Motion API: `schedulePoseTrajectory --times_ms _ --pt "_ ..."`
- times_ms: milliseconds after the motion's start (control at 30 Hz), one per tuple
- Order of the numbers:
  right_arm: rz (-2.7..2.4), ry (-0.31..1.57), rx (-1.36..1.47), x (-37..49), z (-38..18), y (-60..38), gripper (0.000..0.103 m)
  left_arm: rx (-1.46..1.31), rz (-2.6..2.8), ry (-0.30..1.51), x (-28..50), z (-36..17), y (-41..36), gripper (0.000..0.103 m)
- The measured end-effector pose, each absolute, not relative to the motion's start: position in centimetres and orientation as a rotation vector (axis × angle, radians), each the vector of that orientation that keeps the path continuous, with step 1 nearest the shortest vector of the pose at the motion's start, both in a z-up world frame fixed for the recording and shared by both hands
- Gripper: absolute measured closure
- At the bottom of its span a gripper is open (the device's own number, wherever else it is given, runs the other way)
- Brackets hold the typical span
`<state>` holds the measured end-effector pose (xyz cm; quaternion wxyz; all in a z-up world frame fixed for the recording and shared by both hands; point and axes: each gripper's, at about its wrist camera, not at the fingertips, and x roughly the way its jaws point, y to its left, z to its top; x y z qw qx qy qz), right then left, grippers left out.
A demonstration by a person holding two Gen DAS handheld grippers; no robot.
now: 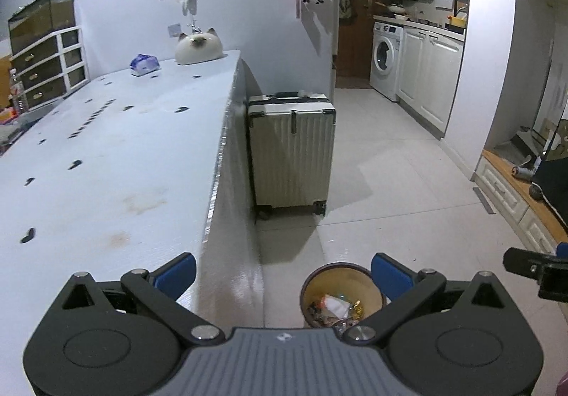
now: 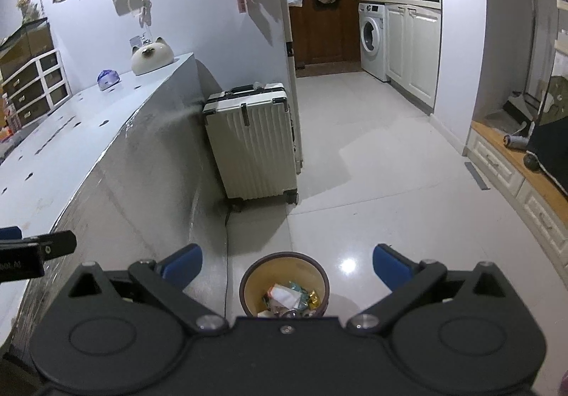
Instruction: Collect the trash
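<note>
Our fingers are spread wide on both sides and carry nothing: the left gripper (image 1: pixel 283 271) shows its blue pads (image 1: pixel 176 271) far apart at the bottom of the left wrist view, and the right gripper (image 2: pixel 287 263) stands just as wide at the bottom of the right wrist view. The trash (image 2: pixel 291 296), a heap of crumpled wrappers and paper, lies inside the round bin (image 2: pixel 284 259) on the floor, low in the centre of the right wrist view and just beside our right pad in the left wrist view (image 1: pixel 333 305).

The tabletop (image 1: pixel 106 147) fills the left half of the left wrist view. We see no loose scraps on it, only dark marks, a blue tissue pack (image 1: pixel 143 64) and a cat-shaped ornament (image 1: pixel 197 48) at its far end, near the top centre-left. We judge the collecting mostly done, unless something lies outside both views.

What could go wrong from here:
- We sit just above the bin; a careless swing of either gripper could clip its rim and tip it, spilling the wrappers over the floor tiles.
- The two grippers are near each other (the other one's tip pokes in at each frame's edge), so turning together could knock them.
- The tabletop's edge runs just beside our left fingers; reaching back over it too low could catch a pad on it.
- The suitcase (image 2: pixel 254 144) stands beyond the bin, well apart, and poses little risk.
</note>
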<state>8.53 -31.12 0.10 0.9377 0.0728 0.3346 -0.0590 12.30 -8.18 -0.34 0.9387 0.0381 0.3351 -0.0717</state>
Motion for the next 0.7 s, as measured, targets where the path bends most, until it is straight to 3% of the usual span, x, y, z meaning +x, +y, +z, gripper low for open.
schedulePoseTrajectory --times_ms 700 --pt "-0.109 0.703 0.091 4.6 1.6 -27.3 0.000 0.023 -0.121 0.750 8.2 -0.5 -3.3 0.000"
